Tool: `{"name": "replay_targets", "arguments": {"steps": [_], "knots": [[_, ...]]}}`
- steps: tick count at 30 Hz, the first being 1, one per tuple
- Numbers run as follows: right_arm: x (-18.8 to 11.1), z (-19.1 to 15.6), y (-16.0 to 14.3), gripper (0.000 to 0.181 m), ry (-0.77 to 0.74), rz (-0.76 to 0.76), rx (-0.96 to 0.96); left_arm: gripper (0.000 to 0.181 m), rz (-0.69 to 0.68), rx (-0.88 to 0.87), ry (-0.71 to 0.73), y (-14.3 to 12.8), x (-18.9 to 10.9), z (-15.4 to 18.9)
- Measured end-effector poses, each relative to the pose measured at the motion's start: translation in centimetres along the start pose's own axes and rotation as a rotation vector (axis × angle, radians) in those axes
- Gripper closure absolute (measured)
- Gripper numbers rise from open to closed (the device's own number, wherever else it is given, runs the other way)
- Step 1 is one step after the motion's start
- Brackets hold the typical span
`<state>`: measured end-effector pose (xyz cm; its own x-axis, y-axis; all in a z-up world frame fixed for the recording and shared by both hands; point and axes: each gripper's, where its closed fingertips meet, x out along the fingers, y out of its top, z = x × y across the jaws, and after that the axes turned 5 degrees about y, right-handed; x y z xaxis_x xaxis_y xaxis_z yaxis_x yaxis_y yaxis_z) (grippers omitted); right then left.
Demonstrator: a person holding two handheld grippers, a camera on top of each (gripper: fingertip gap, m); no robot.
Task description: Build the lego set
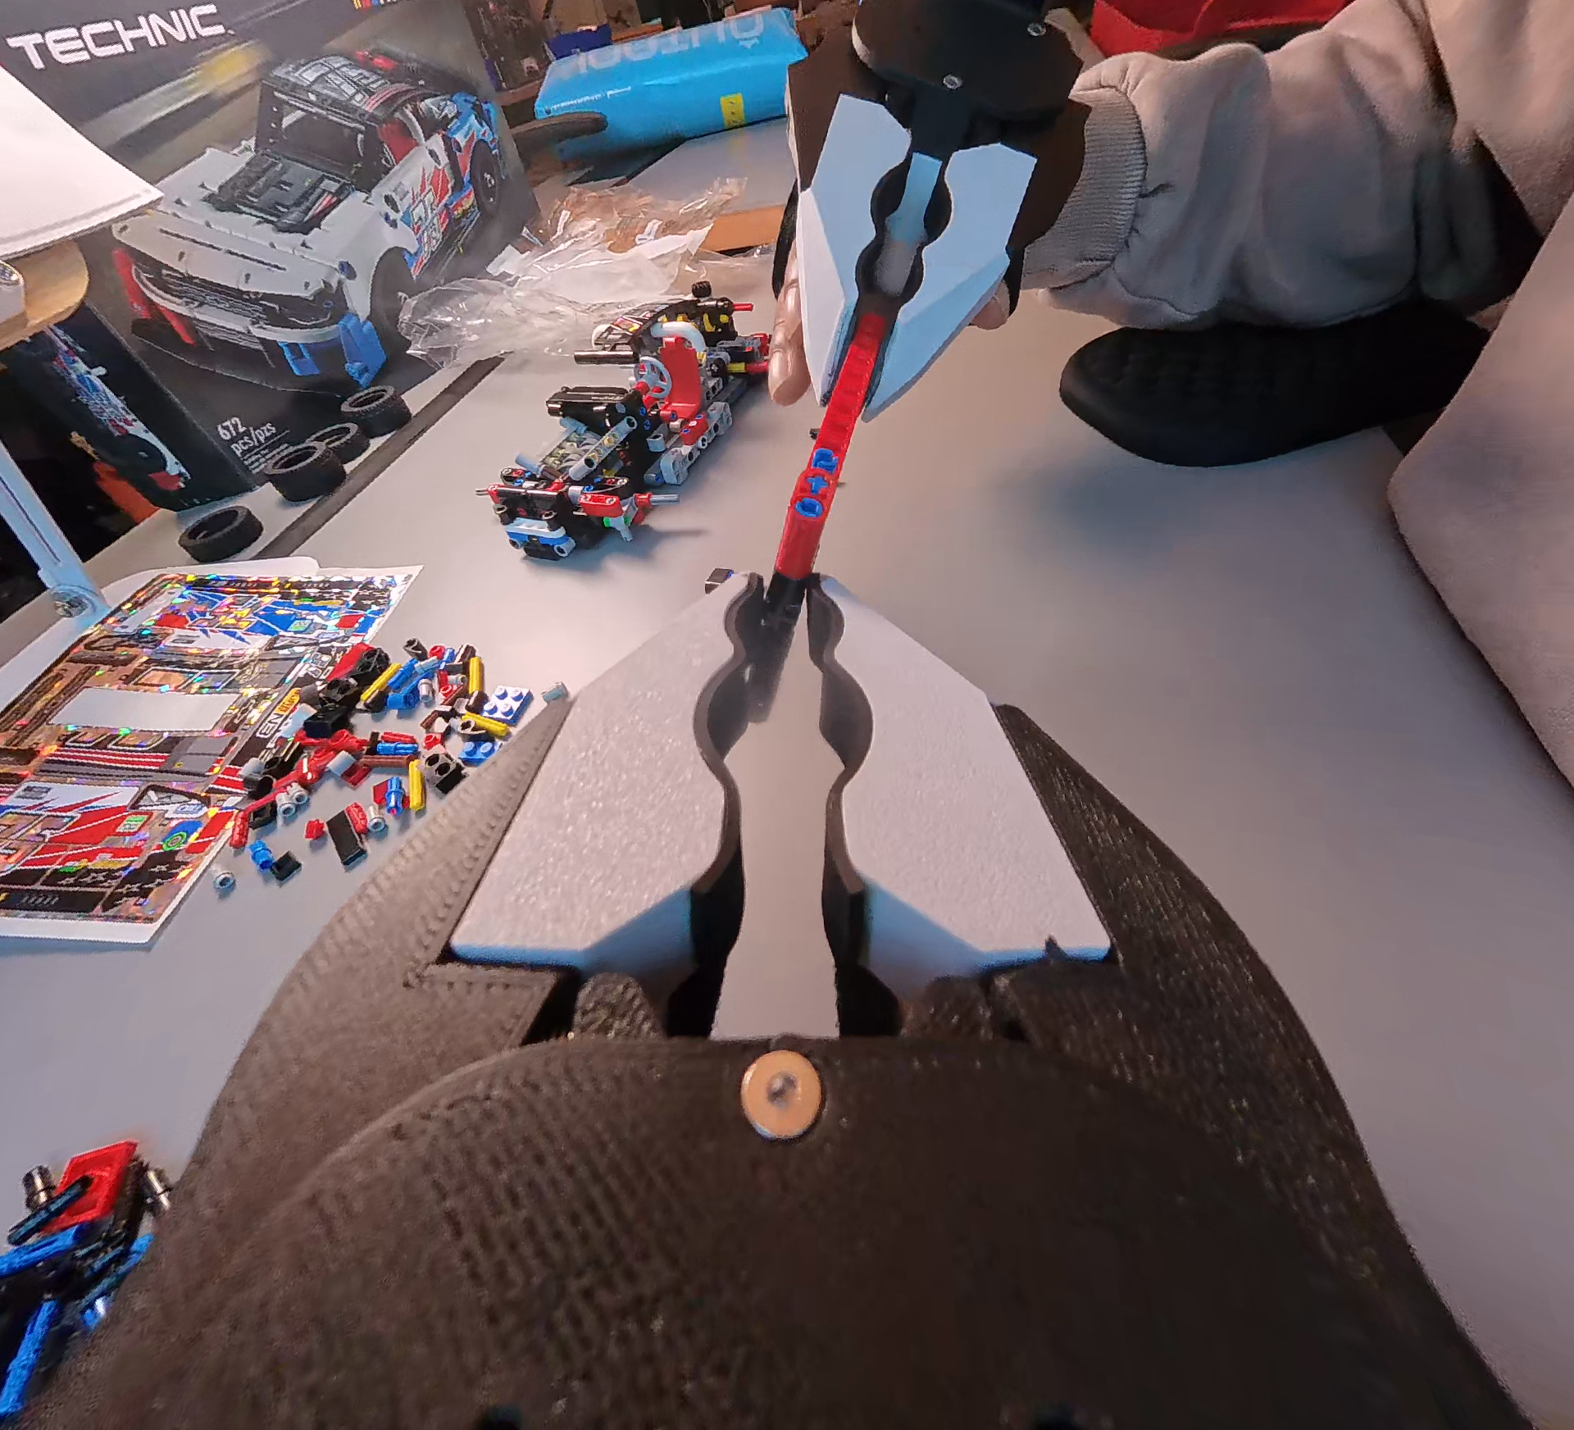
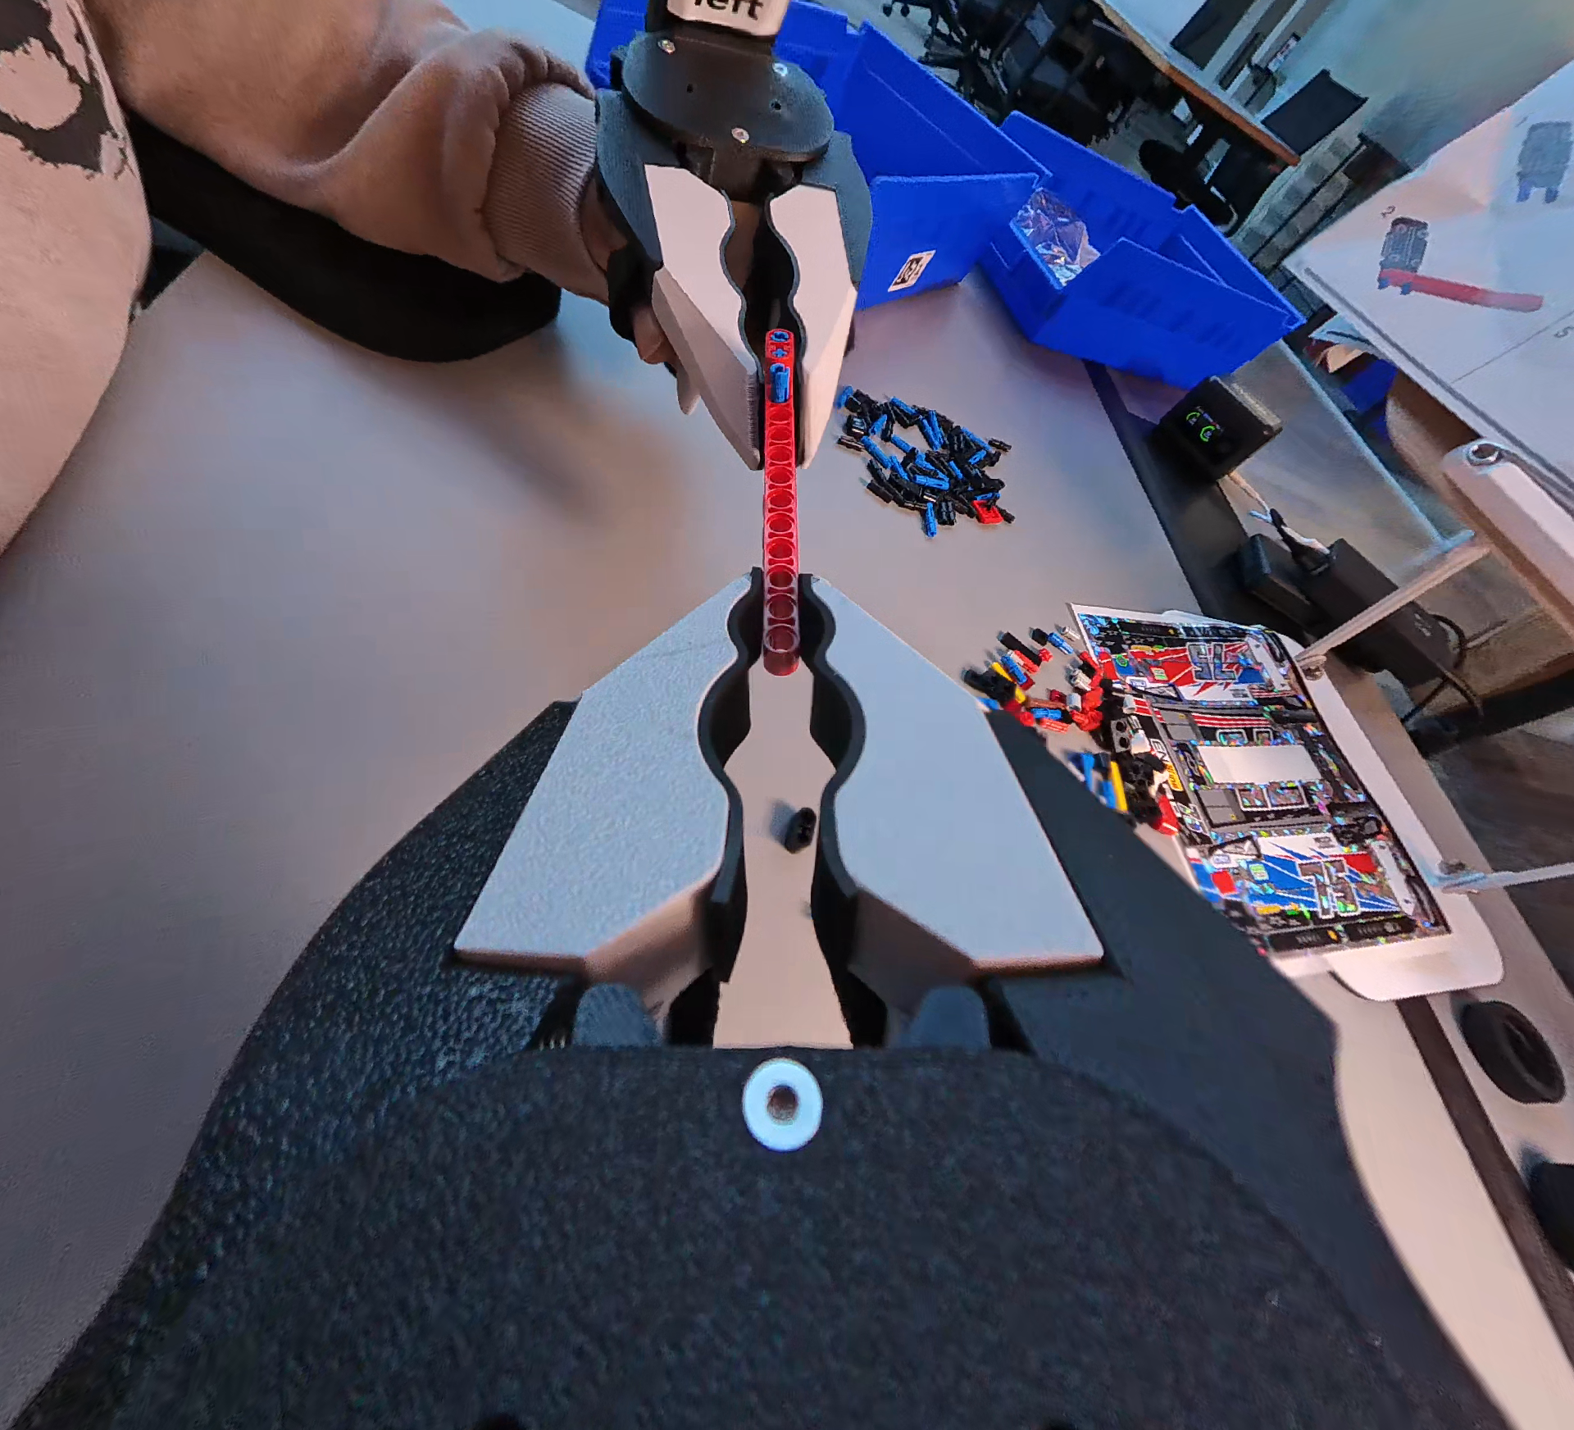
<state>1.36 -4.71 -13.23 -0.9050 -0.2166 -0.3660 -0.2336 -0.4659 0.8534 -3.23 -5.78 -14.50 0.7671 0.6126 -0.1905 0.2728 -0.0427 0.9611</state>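
Note:
A long red Technic beam (image 1: 839,418) with blue pins (image 1: 813,482) in it is held in the air between both grippers, above the grey table (image 1: 1107,622). My left gripper (image 1: 782,590) is shut on the near end, where a black piece (image 1: 777,610) sits. My right gripper (image 1: 864,375) faces it, shut on the far end. In the right wrist view, the right gripper (image 2: 779,590) is shut on the red beam (image 2: 779,520), and the left gripper (image 2: 779,443) is shut on its other end by the blue pins (image 2: 777,367).
A part-built car chassis (image 1: 630,418), loose parts (image 1: 392,742), a sticker sheet (image 1: 170,716), tyres (image 1: 307,469) and the set's box (image 1: 255,196) lie to the left. A pin pile (image 2: 928,469), blue bins (image 2: 1065,239) and a small black piece (image 2: 796,827) show in the right wrist view. About 6 centimetres separates my left fingertips from my right.

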Motion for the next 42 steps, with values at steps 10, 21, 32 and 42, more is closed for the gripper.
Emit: {"name": "replay_targets", "arguments": {"steps": [10,21,32,42], "knots": [[0.3,0.6,-1.1,0.175,-0.045,0.002,0.062,0.175,-0.029,0.044,0.017,-0.7,0.1,-0.2],[0.3,0.8,-1.5,0.173,-0.046,0.043,0.144,0.175,-0.016,0.047,0.032,-0.5,0.2,-0.4],[-0.5,1.2,0.4,0.177,-0.225,0.052,-0.176,0.139,0.093,-0.454,-0.089,0.4,-0.8,-2.3],[0.3,1.4,-0.3,0.178,-0.42,-0.161,-0.721,0.148,0.298,-1.305,-0.45,1.7,-1.1,-3.4]]}}
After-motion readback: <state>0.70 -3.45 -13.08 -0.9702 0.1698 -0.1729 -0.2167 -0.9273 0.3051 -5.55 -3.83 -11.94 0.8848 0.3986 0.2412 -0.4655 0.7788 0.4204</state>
